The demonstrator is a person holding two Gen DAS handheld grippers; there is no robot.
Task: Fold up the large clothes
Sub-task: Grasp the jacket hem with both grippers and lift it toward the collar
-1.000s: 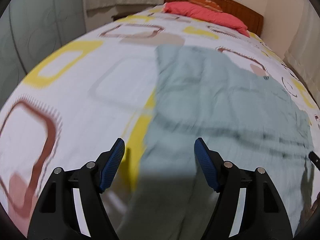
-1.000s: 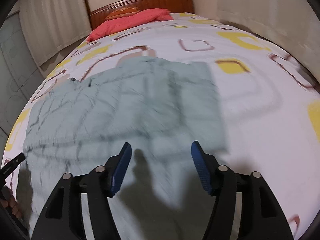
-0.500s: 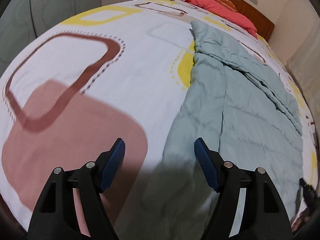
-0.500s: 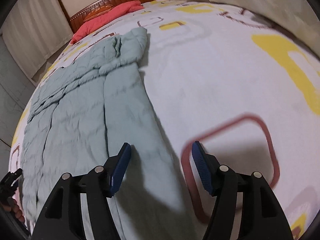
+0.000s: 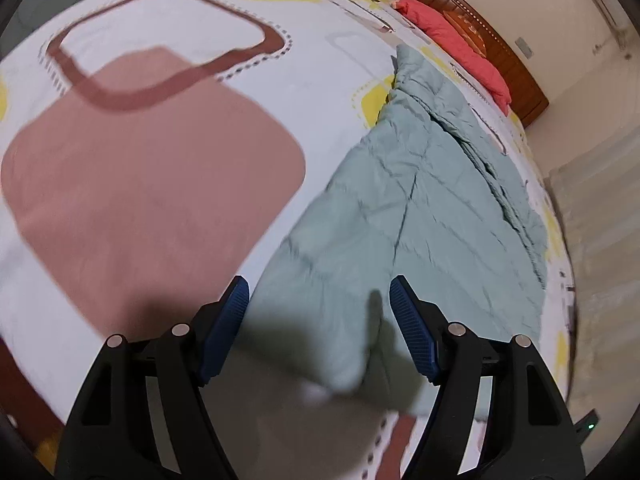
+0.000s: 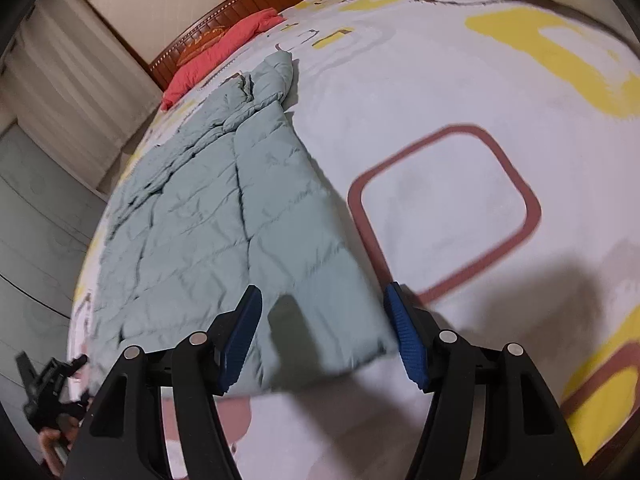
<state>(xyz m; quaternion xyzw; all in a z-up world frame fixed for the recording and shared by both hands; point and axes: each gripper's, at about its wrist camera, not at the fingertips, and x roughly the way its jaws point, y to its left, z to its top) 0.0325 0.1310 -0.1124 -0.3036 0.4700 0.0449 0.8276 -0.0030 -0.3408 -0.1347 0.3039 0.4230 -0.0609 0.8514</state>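
In the left wrist view, the left gripper (image 5: 320, 328) hangs with its blue-padded jaws spread wide and nothing between them, just above the near corner of a pale green quilted jacket (image 5: 420, 216). The jacket lies flat along a bed sheet (image 5: 168, 128) printed with brown and yellow rounded squares on white. Far off sit a red pillow (image 5: 456, 48) and a wooden headboard (image 5: 480, 32) against a cream wall. In the right wrist view, the right gripper (image 6: 322, 336) is likewise wide apart and empty, poised over the jacket's (image 6: 208, 232) other near corner. The sheet (image 6: 460, 92) stretches to the right; pale curtains (image 6: 76, 80) hang at the left beside the headboard (image 6: 224, 20) and pillow (image 6: 224, 52).
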